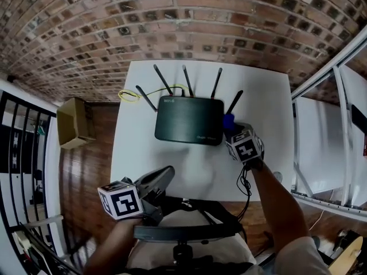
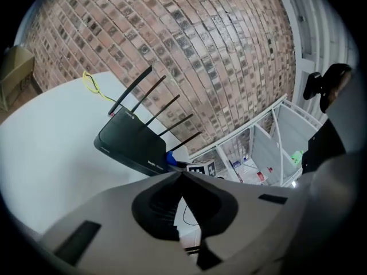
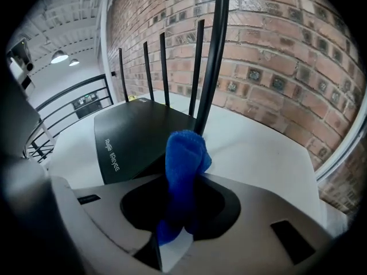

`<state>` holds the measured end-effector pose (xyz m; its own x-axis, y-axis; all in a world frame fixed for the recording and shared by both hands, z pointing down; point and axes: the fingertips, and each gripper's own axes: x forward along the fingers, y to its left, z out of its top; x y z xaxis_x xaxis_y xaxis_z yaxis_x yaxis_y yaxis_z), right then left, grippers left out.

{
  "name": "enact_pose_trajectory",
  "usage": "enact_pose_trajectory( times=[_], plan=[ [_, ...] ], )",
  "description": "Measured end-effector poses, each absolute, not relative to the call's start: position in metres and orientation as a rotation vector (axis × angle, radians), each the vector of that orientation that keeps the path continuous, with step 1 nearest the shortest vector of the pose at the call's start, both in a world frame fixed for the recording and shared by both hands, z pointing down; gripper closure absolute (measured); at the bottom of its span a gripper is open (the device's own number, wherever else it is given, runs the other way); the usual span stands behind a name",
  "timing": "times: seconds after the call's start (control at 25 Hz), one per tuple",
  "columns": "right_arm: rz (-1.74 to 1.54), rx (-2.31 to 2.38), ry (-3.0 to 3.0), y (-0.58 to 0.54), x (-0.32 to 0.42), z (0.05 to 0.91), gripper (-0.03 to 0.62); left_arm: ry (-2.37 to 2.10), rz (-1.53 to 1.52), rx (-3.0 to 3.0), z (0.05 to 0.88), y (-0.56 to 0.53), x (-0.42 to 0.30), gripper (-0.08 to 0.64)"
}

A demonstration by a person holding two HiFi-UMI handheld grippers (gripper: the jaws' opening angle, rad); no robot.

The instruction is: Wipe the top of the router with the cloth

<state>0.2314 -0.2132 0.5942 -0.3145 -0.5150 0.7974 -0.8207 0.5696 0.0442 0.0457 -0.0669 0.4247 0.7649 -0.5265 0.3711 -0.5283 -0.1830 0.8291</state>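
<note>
— What is seen, starting with the biggest things?

— A brick wall (image 1: 172, 22) is seen along the far side. A white table (image 1: 143, 85) is set against it. A cardboard box (image 1: 74, 122) is seen on the wooden floor to the left of the table.

— And on the table?

— A black router (image 1: 189, 121) is laid flat near the middle, with its antennas (image 1: 186, 82) raised along the far edge. A yellow cable (image 1: 129, 95) is looped at its far left.

— How are the grippers placed?

— The left gripper (image 1: 166, 173) is held at the near edge of the table, well apart from the router. Its jaws are shown pressed together, with nothing between them. The right gripper (image 1: 231, 126) is held at the router's right side, just beside the rightmost antenna.

— And the cloth?

— The blue cloth (image 3: 183, 153) is pinched between the right gripper's jaws. It is bunched upright, with its folded top pushed out past the jaw tips toward the router. It is seen at the router's right edge, near the foot of that antenna. Whether the router's top is touched by it cannot be made out.
</note>
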Motion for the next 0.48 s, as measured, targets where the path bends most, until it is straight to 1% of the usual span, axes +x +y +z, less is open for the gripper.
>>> enact_pose_trajectory(
  times=[0.48],
  plan=[
    [0.410, 0.978, -2.031, -0.195, 0.222, 0.597, 0.474, -0.801, 0.001, 1.840, 0.422, -0.060, 0.056, 0.558]
  ],
)
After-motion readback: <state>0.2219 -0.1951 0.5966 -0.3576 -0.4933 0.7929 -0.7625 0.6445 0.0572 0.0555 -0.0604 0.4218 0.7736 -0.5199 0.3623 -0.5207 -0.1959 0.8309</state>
